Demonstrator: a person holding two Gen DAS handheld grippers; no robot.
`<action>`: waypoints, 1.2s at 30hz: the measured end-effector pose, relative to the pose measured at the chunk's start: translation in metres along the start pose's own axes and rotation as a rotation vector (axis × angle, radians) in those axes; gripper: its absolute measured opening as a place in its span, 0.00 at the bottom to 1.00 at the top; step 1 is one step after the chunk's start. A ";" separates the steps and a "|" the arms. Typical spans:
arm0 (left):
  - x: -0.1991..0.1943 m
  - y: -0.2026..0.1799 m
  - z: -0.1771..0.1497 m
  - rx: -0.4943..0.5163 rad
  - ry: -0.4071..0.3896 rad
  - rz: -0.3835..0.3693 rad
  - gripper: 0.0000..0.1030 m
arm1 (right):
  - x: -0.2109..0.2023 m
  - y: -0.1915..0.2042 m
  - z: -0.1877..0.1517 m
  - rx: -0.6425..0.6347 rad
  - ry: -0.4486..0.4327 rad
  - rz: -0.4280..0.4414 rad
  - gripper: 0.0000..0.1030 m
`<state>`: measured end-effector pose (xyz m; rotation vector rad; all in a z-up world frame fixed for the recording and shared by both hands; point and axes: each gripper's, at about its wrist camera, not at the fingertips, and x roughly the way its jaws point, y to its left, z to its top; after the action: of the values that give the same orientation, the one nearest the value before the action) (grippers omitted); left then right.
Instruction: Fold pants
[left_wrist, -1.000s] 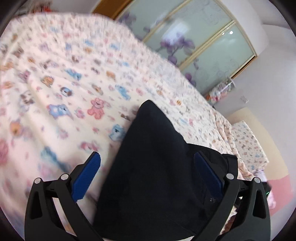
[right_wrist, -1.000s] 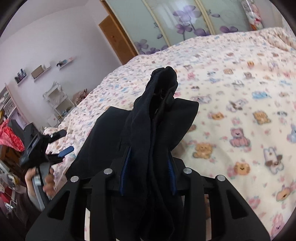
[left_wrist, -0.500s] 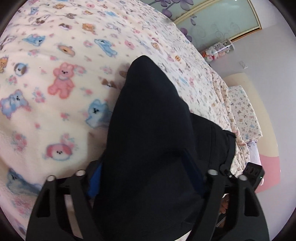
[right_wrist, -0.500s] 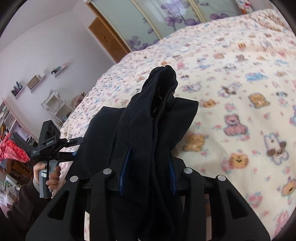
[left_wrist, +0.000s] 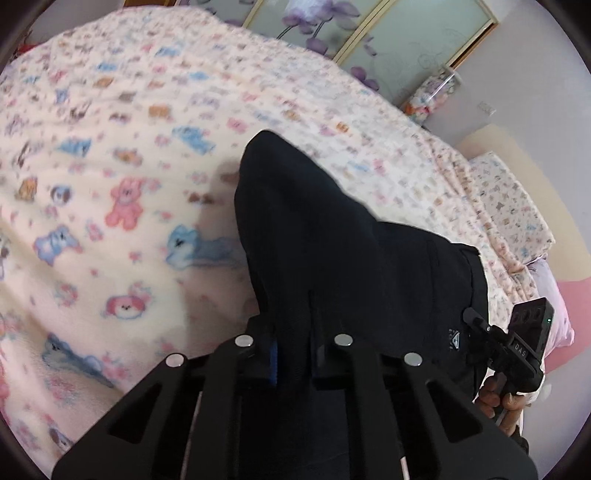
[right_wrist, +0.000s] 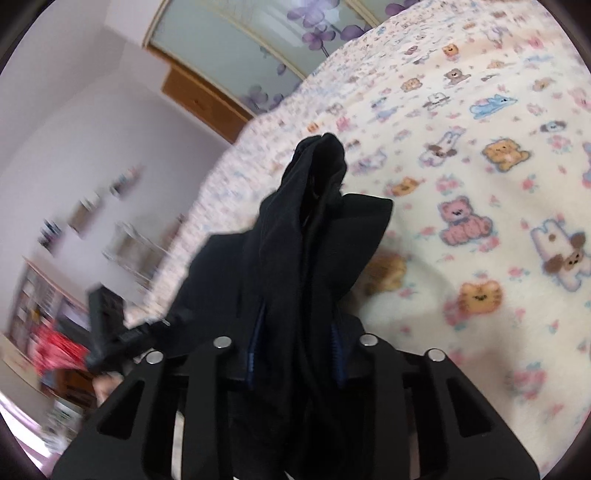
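The black pants (left_wrist: 332, 251) hang between my two grippers above a bed with a cream animal-print blanket (left_wrist: 110, 206). My left gripper (left_wrist: 293, 354) is shut on one end of the pants; the cloth covers most of its blue pads. My right gripper (right_wrist: 295, 354) is shut on a bunched end of the pants (right_wrist: 314, 229), which sticks up between its fingers. The right gripper also shows at the right edge of the left wrist view (left_wrist: 517, 350), held in a hand. The left gripper shows blurred at the left of the right wrist view (right_wrist: 110, 332).
The bed's blanket (right_wrist: 480, 221) fills the space below and ahead. Sliding wardrobe doors with purple flowers (left_wrist: 369, 40) stand behind the bed. A pillow (left_wrist: 509, 206) lies at the bed's right end. Shelves and a red cloth (right_wrist: 55, 343) are at the room's left side.
My left gripper was open around the pants and has shut on them. Both grippers have lifted and shifted with the cloth; the views are blurred from motion.
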<state>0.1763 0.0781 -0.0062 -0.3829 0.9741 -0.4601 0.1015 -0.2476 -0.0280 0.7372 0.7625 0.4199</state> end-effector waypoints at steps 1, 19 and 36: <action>-0.003 -0.003 0.001 -0.001 -0.016 -0.016 0.10 | -0.003 0.001 0.002 0.013 -0.015 0.024 0.27; 0.092 -0.055 0.034 -0.025 -0.082 -0.070 0.13 | -0.027 -0.062 0.055 0.070 -0.244 -0.185 0.26; 0.028 -0.086 0.031 0.054 -0.270 -0.172 0.90 | -0.068 -0.012 0.061 0.021 -0.351 -0.104 0.79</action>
<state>0.1995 -0.0054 0.0336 -0.4689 0.6684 -0.5736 0.1031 -0.3225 0.0247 0.7623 0.4728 0.1804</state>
